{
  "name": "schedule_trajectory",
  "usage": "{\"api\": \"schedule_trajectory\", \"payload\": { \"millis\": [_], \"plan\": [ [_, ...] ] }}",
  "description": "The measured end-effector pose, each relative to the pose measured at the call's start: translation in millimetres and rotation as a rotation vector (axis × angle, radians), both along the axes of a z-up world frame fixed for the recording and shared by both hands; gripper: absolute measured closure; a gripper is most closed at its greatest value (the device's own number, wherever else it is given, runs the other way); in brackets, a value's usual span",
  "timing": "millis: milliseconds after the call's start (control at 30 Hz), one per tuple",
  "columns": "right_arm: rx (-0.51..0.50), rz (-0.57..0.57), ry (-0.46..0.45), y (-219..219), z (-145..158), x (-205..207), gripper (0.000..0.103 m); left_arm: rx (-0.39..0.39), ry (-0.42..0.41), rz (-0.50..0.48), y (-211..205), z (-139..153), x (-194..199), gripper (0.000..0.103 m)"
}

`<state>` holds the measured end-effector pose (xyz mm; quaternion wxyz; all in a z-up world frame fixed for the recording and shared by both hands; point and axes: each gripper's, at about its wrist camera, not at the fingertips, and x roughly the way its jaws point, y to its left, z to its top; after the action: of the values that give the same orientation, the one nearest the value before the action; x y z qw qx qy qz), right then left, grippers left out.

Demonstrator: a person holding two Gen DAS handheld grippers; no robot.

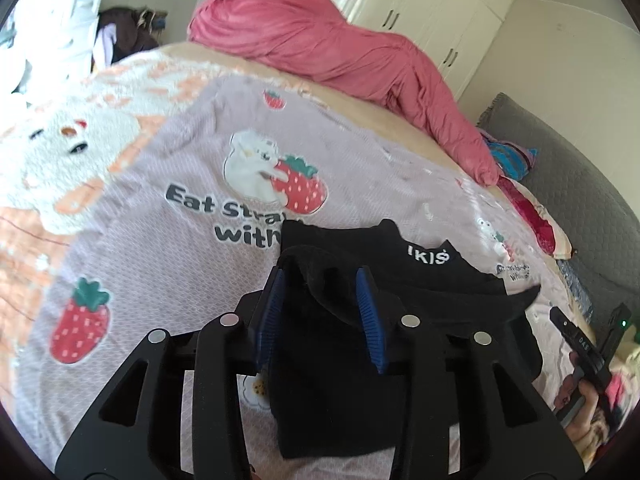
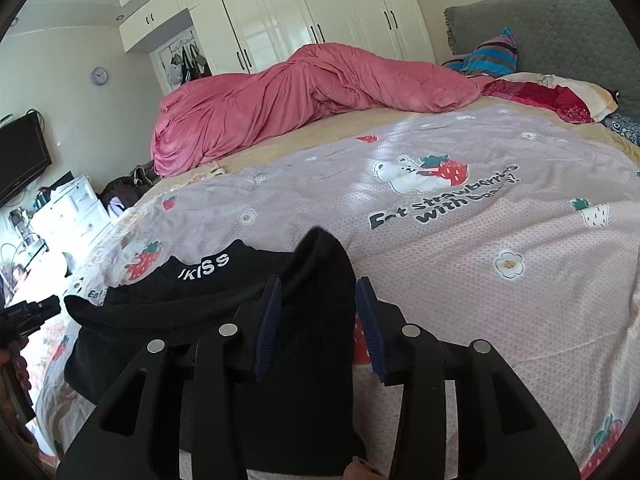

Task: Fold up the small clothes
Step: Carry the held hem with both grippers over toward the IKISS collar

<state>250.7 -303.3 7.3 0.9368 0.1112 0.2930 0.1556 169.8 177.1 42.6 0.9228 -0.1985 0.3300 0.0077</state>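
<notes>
Left gripper (image 1: 326, 280) part open, black garment (image 1: 404, 280) loose between its blue pads (image 1: 366, 300), right gripper (image 2: 318, 288) likewise released, black cloth bunched between its fingers, lilac bedspread (image 2: 480, 264) beyond both

**Occlusions / cut-offs**

Black garment (image 1: 400, 280) covers the end of the bedsheet (image 1: 160, 240) print "Eat stra… with…". Its near hem sits behind both gripper frames. Waistband lettering (image 1: 427, 258) partly folded under, unreadable. Hand (image 2: 10, 376) clipped by frame edge.

left gripper (image 1: 325, 276): jaws parted, pads clear of cloth | right gripper (image 2: 319, 284): jaws parted, tilted down | both side by side
</notes>
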Motion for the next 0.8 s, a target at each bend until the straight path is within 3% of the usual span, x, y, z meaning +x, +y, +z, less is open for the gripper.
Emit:
{"api": "schedule_trajectory", "payload": {
  "millis": [67,167,233,333,467,667,800],
  "plan": [
    [-0.011,0.032,0.004,1,-1,-3,0.069,0.012,0.01,-0.039,-10,0,-5,0.074],
    [-0.077,0.093,0.032,14,-6,-2,0.085,0.038,0.074,-0.11,-30,-12,-1,0.079],
    [-0.154,0.126,0.068,30,-15,2,0.086,0.058,0.126,-0.154,-46,-26,6,0.09],
    [-0.264,0.157,0.124,51,-30,13,0.087,0.114,0.195,-0.195,-66,-46,18,0.091],
    [-0.313,0.164,0.157,66,-37,29,0.087,0.159,0.207,-0.192,-72,-55,39,0.091],
    [-0.276,0.164,0.216,71,-39,66,0.087,0.093,0.203,-0.134,-58,-61,64,0.091],
    [-0.279,0.146,0.201,74,-36,83,0.087,0.065,0.185,-0.079,-47,-59,78,0.091]
  ]
}}
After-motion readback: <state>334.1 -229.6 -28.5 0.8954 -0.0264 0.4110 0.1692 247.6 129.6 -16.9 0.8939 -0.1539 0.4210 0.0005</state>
